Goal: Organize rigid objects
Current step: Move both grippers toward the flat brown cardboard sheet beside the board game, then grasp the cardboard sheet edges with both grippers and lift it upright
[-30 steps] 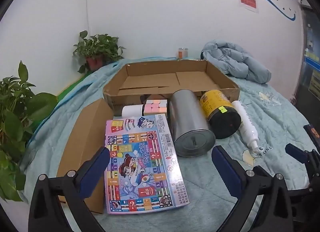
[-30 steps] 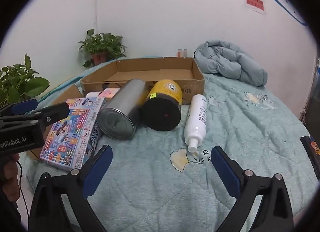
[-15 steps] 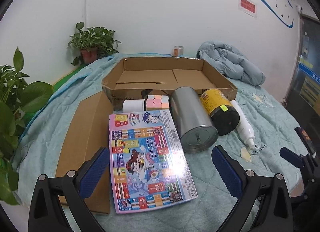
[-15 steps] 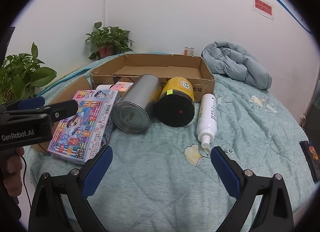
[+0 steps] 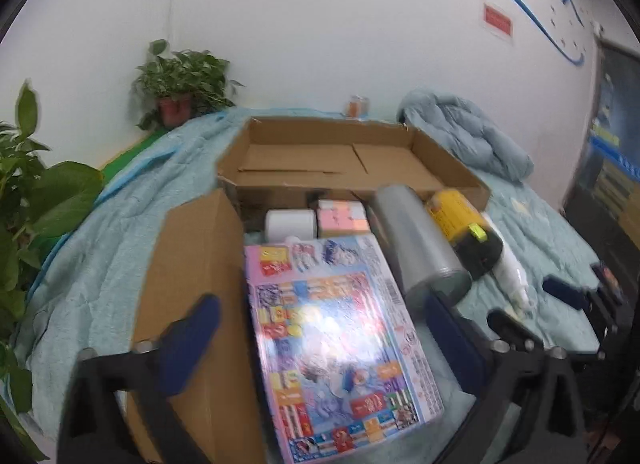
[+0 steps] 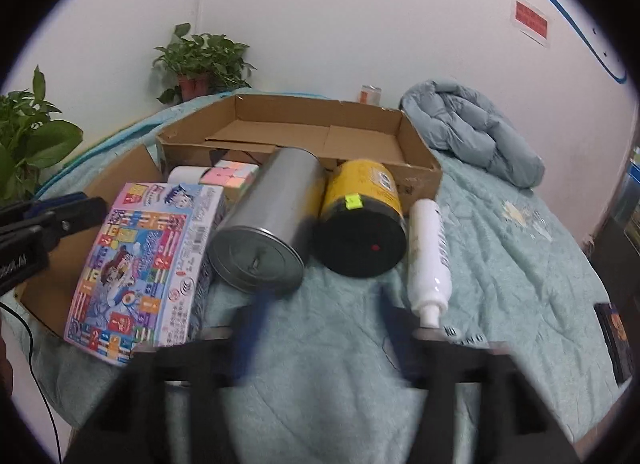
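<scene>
A colourful board game box [image 5: 336,340] [image 6: 144,264] lies flat on the bed between the open jaws of my left gripper [image 5: 320,324]. Behind it lie a white roll [image 5: 290,222], a pastel puzzle cube [image 5: 342,216], a silver tin [image 5: 416,244] [image 6: 264,240], a yellow jar with a black lid [image 5: 464,228] [image 6: 360,220] and a white bottle [image 6: 428,252]. An open cardboard box [image 5: 344,160] [image 6: 304,136] sits behind them, empty. My right gripper [image 6: 324,328] is blurred, its jaws partly closed and empty, just in front of the tin and jar.
A loose cardboard flap [image 5: 188,276] lies left of the game box. Potted plants [image 5: 180,84] stand at the back left and left edge. A bundled blue quilt [image 5: 468,136] lies at the back right. A small jar [image 6: 370,94] stands by the wall.
My left gripper has moved forward over the game box. My right gripper has moved towards the tin and jar, and its jaws have narrowed from wide open.
</scene>
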`<action>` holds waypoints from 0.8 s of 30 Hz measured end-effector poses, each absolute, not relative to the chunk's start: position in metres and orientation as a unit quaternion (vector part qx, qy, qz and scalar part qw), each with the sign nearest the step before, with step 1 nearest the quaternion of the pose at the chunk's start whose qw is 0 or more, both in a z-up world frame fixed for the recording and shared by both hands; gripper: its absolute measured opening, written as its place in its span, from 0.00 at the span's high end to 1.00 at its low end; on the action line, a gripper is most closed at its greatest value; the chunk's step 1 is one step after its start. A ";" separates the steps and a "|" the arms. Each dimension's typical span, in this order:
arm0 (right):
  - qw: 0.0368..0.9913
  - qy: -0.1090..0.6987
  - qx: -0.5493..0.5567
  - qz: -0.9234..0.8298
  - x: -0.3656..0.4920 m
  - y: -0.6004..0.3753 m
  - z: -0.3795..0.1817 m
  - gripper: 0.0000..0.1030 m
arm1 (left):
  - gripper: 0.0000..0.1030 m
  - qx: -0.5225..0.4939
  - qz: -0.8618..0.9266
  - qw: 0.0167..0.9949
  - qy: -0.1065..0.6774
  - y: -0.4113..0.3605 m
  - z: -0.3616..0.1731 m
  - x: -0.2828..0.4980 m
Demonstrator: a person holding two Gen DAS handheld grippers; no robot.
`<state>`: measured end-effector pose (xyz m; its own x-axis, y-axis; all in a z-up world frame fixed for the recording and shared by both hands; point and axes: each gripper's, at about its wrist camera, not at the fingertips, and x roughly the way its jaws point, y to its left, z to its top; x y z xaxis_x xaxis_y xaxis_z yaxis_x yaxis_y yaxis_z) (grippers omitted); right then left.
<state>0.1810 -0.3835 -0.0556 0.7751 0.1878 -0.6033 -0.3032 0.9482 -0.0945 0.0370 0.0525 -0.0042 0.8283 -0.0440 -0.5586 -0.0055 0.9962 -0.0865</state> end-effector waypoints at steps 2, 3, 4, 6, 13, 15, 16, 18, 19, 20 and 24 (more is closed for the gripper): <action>0.936 0.312 -0.098 0.128 0.185 -0.380 -0.057 0.17 | 0.01 -0.052 -0.005 0.954 0.296 0.059 -0.004 0.046; 0.934 0.316 -0.101 0.130 0.188 -0.377 -0.059 0.17 | 0.01 -0.056 -0.004 0.950 0.306 0.063 -0.006 0.051; 0.932 0.322 -0.102 0.134 0.192 -0.374 -0.060 0.17 | 0.01 -0.064 0.000 0.948 0.312 0.067 -0.007 0.058; 0.926 0.334 -0.103 0.144 0.197 -0.369 -0.063 0.17 | 0.01 -0.075 0.005 0.946 0.316 0.074 -0.010 0.060; 0.925 0.333 -0.110 0.147 0.203 -0.361 -0.066 0.17 | 0.01 -0.070 0.006 0.941 0.330 0.077 -0.023 0.065; 0.925 0.333 -0.109 0.146 0.203 -0.362 -0.067 0.15 | 0.01 -0.068 0.002 0.941 0.331 0.074 -0.025 0.065; 0.925 0.334 -0.107 0.149 0.204 -0.363 -0.067 0.11 | 0.01 -0.066 0.001 0.941 0.332 0.072 -0.026 0.066; 0.925 0.336 -0.099 0.149 0.204 -0.366 -0.067 0.00 | 0.01 -0.065 -0.003 0.941 0.332 0.068 -0.026 0.068; 0.925 0.336 -0.098 0.147 0.204 -0.367 -0.067 0.00 | 0.01 -0.066 -0.005 0.941 0.332 0.065 -0.026 0.069; 0.925 0.336 -0.099 0.145 0.204 -0.367 -0.067 0.00 | 0.01 -0.068 -0.007 0.941 0.332 0.064 -0.026 0.070; 0.922 0.342 -0.097 0.153 0.204 -0.367 -0.068 0.00 | 0.01 -0.070 -0.008 0.941 0.331 0.067 -0.025 0.069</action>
